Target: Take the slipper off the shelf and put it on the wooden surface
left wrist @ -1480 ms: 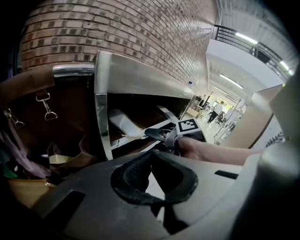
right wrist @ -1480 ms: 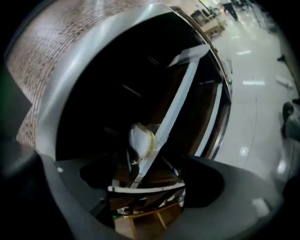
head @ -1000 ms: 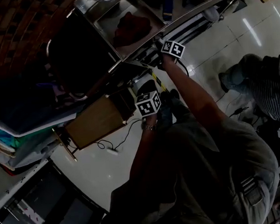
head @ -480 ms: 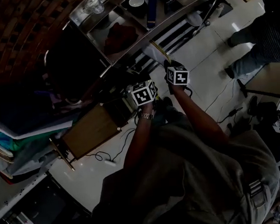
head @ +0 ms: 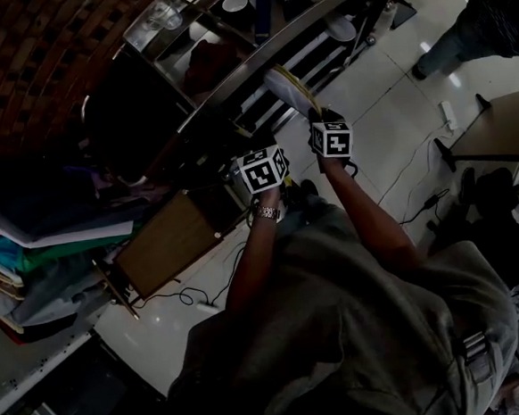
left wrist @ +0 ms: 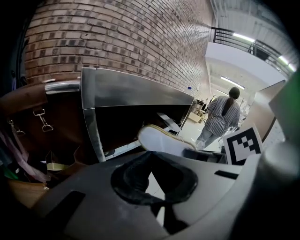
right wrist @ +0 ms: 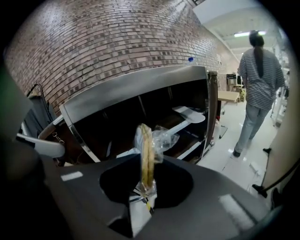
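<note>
Slipper (right wrist: 146,154) in clear plastic wrap, pinched edge-on between the jaws of the right gripper (right wrist: 146,187), held in the air just off the front edge of the metal shelf (head: 231,79), left gripper (left wrist: 159,206) beside it, jaws together on nothing, wooden surface (head: 168,241) near the shelf's left corner.

Slipper (head: 287,85) out in front of the shelf (right wrist: 136,89), wooden surface (head: 168,243) down at 8 o'clock

In the head view the shelf runs across 11 to 1 o'clock, with the brick wall (right wrist: 117,42) behind it; the slipper stands on edge between the jaws of the right gripper (right wrist: 146,185), just before the shelf's rim near 12 o'clock; the left gripper (left wrist: 158,208) is just beside the right one, at its 9 o'clock, apart from the slipper; the wooden surface lies at the left gripper's 8 o'clock; a pile of folded cloth (head: 39,251) lies at 9 o'clock, left of that surface; a table (head: 499,129) is at 3 o'clock; a person (head: 481,14) stands at 2 o'clock, right of the shelf.
</note>
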Demonstrator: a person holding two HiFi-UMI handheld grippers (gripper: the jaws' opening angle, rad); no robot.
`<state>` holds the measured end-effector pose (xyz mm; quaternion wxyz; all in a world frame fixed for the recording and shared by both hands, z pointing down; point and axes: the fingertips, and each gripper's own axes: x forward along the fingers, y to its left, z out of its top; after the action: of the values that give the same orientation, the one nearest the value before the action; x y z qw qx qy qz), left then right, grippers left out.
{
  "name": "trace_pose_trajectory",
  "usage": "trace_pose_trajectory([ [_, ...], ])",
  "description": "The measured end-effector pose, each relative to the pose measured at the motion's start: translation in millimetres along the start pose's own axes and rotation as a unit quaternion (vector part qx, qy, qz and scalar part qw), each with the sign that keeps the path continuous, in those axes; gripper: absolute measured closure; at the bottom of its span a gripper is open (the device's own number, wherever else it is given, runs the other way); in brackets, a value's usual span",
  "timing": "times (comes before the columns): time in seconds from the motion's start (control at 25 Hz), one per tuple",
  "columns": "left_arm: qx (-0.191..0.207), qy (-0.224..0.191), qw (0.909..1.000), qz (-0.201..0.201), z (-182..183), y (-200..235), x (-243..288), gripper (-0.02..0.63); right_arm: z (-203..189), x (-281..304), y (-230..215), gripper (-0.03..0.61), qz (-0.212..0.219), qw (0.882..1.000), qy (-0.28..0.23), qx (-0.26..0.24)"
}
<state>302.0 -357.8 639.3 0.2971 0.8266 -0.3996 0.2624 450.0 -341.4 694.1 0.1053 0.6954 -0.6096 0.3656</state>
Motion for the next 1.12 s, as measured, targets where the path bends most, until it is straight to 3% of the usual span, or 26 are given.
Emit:
trace_pose_trajectory([
  [0.32, 0.02, 0.003, 0.9998, 0.002, -42.0, 6.0, -51.7, 0.612, -30.1, -44.3, 19.3, 0.518, -0.02, 1.0, -0.005, -0.008],
  [0.48, 0.021, -0.029, 0.9994, 0.002, -47.5, 26.6, -100.4, 0.612, -51.7, -62.4, 46.1, 0.518, -0.024, 0.999, -0.008, -0.019],
  [0.6, 0.021, -0.046, 0.9987, 0.008, -77.3, 60.8, -152.5, 0.611, -80.3, -84.3, 79.5, 0.518, -0.036, 0.999, -0.018, -0.028],
  [0.84, 0.022, -0.058, 0.9979, 0.018, -182.8, 146.3, -267.7, 0.612, -193.7, -162.1, 171.8, 0.518, -0.061, 0.997, -0.039, -0.015],
  [0.96, 0.01, -0.044, 0.9986, 0.028, -239.3, 188.7, -332.0, 0.612, -262.3, -206.3, 231.6, 0.518, -0.047, 0.998, -0.028, 0.004],
  [1.12, -0.027, -0.035, 0.9979, 0.047, -297.6, 227.9, -405.3, 0.612, -328.7, -256.8, 301.1, 0.518, -0.013, 1.0, -0.001, -0.021],
])
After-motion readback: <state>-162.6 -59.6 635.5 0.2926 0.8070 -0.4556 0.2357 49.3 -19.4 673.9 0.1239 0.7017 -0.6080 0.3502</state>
